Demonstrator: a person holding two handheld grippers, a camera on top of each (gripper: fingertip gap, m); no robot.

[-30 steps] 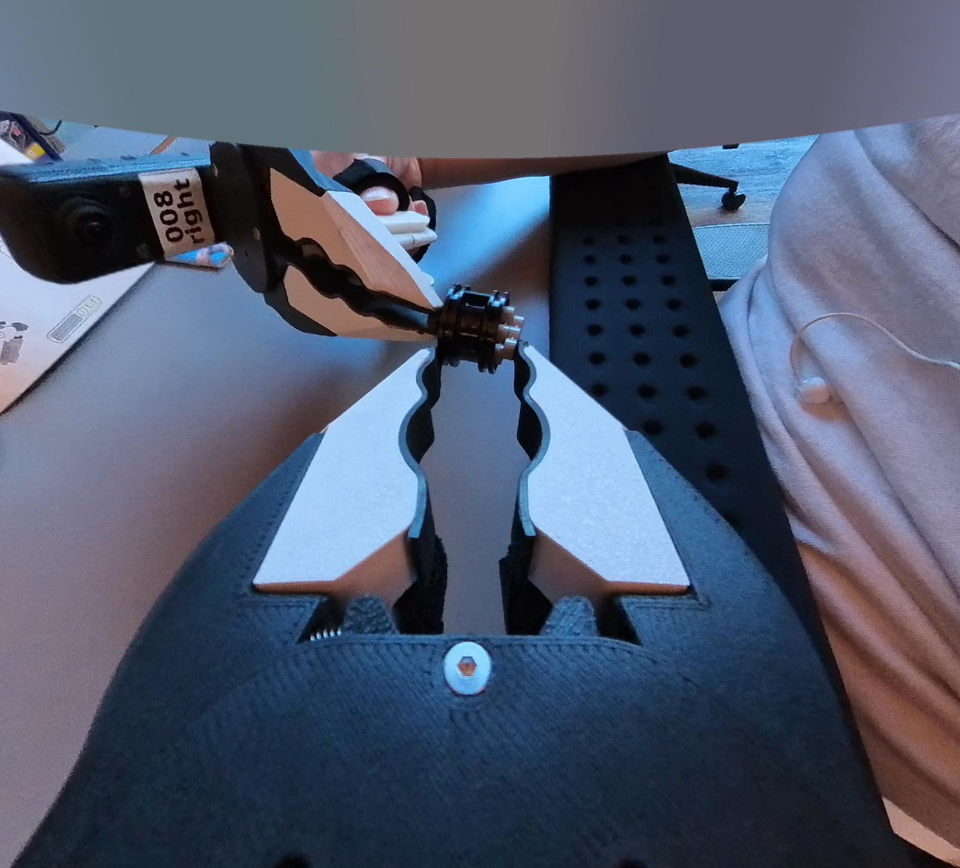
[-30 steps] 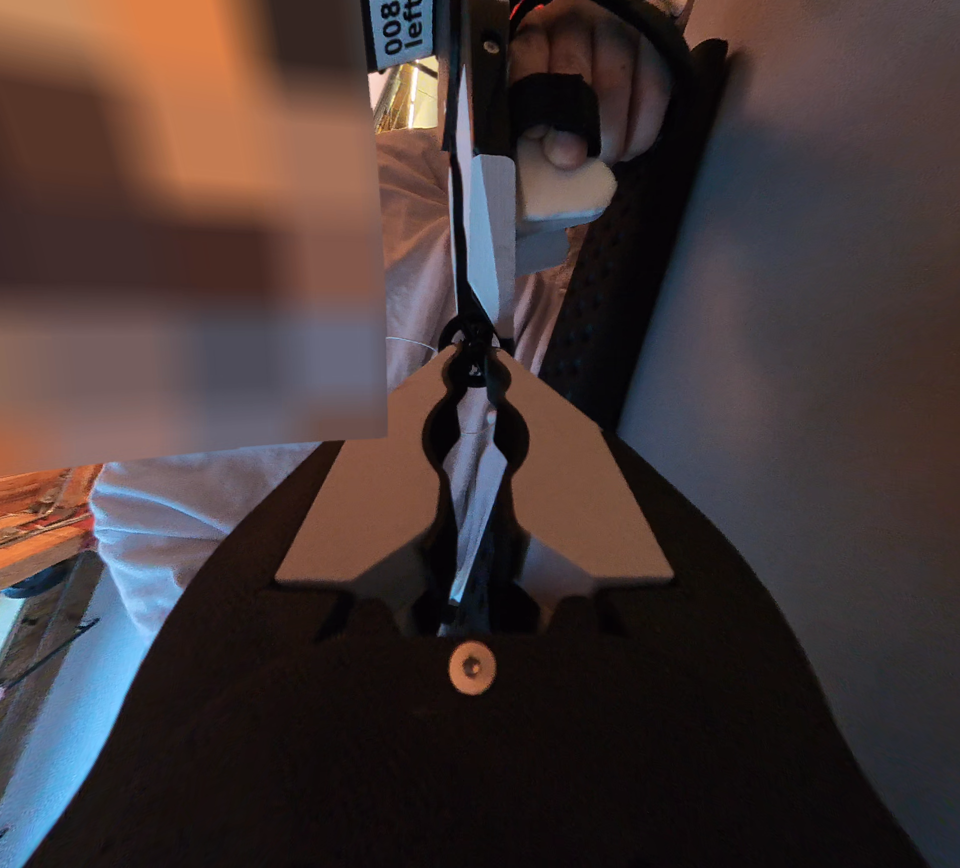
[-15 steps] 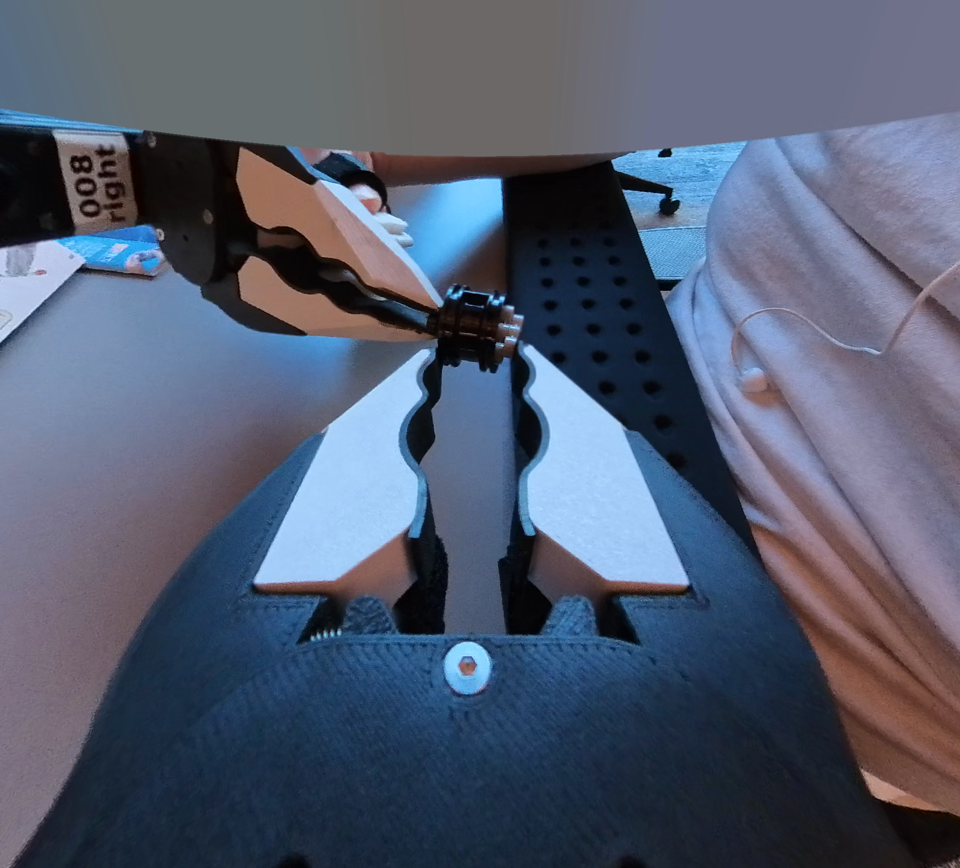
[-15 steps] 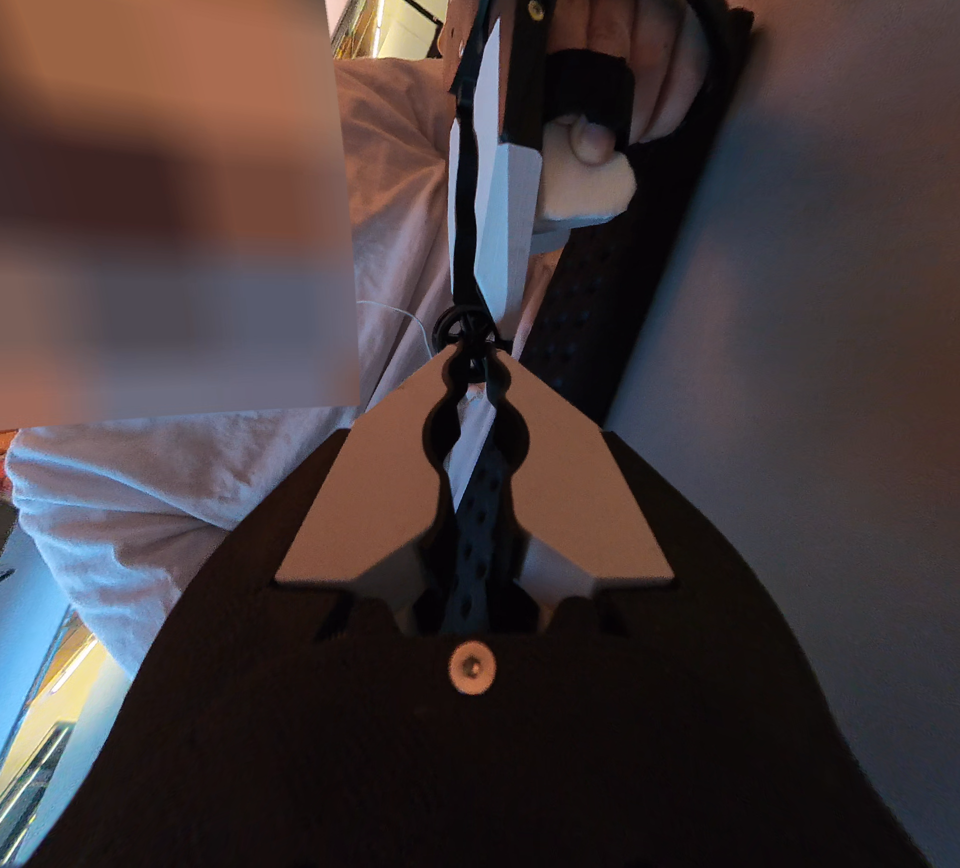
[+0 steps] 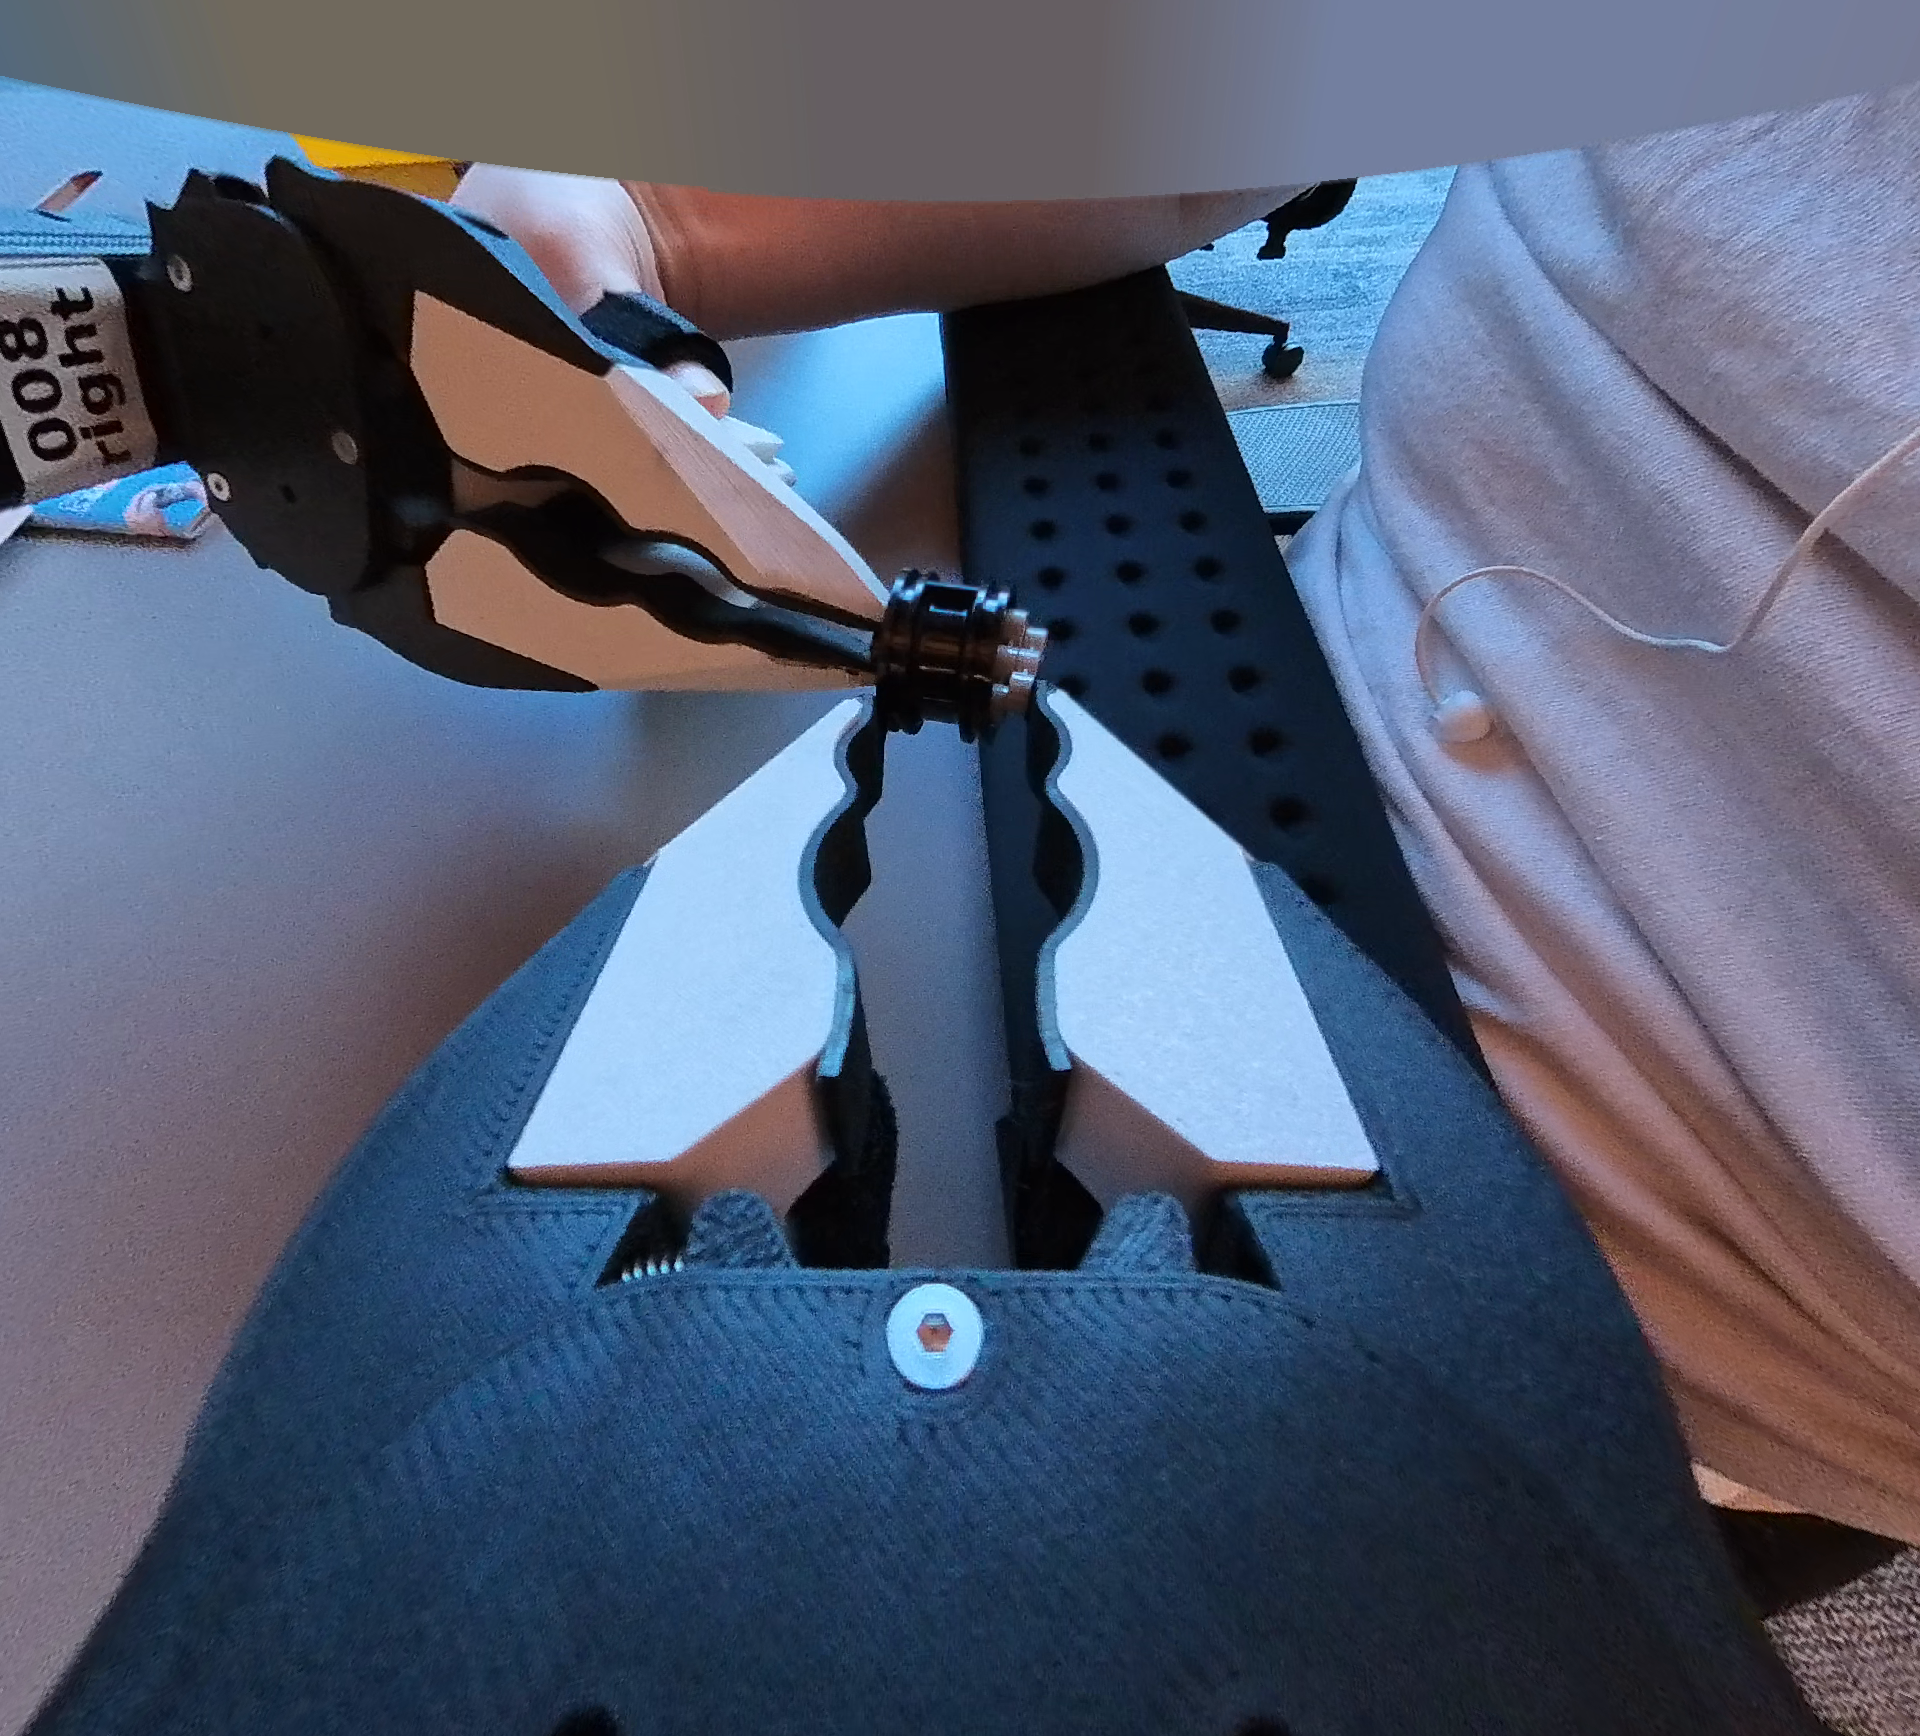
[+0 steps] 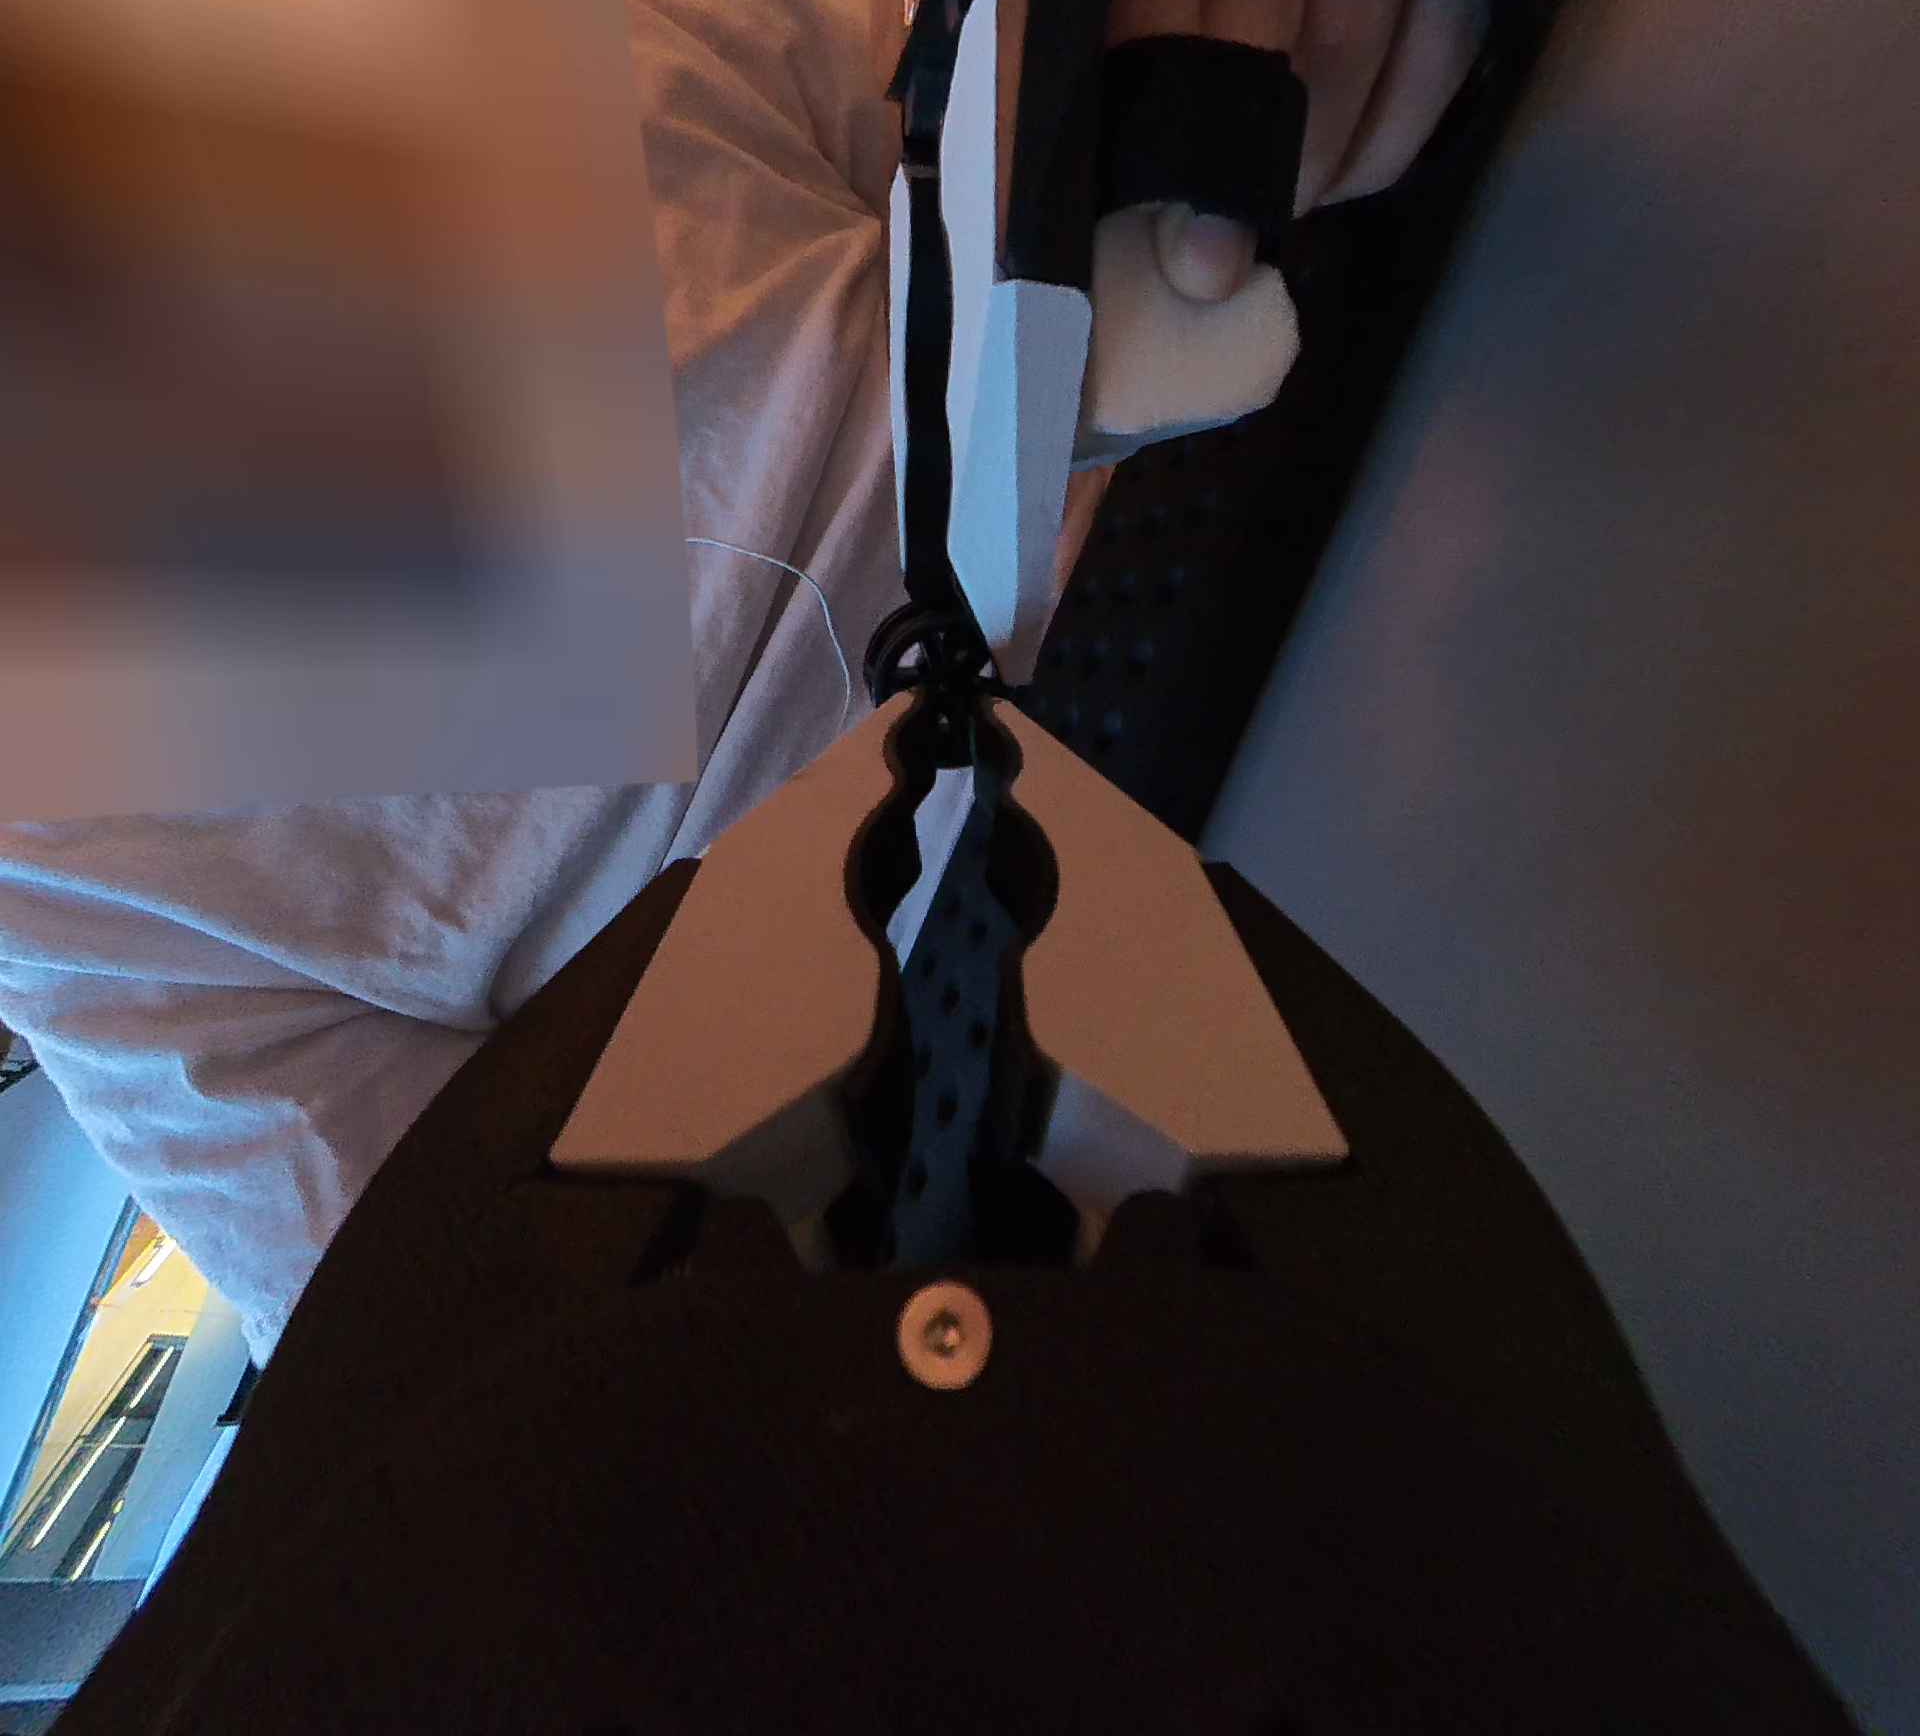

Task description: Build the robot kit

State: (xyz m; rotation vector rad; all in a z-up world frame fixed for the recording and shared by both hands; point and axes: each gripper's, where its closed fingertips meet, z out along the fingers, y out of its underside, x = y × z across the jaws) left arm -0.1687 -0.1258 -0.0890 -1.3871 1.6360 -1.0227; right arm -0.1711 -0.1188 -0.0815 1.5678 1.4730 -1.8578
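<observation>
A small black ribbed cylinder with metal pins at one end (image 5: 951,652) is held in the air between both grippers, over the table's near edge. My left gripper (image 5: 951,707) is shut on it, one fingertip at each side. My right gripper (image 5: 871,642) comes in from the left, with its tips shut on the cylinder's left end. In the right wrist view, the right gripper (image 6: 940,728) pinches the cylinder (image 6: 902,652). There the left gripper (image 6: 961,616) reaches down from above, held by a hand (image 6: 1247,76).
A grey table (image 5: 260,855) lies under the grippers. A black perforated strip (image 5: 1122,543) runs along its edge. A person in a light shirt (image 5: 1662,751) sits close on the right, with a white earphone cable (image 5: 1465,715). A blue patterned item (image 5: 125,507) lies far left. Left and right tips are no more than a few centimetres apart.
The right gripper has swung and come closer in the left wrist view. The perforated strip has shifted left in that view. Both grippers keep their hold on the black cylinder.
</observation>
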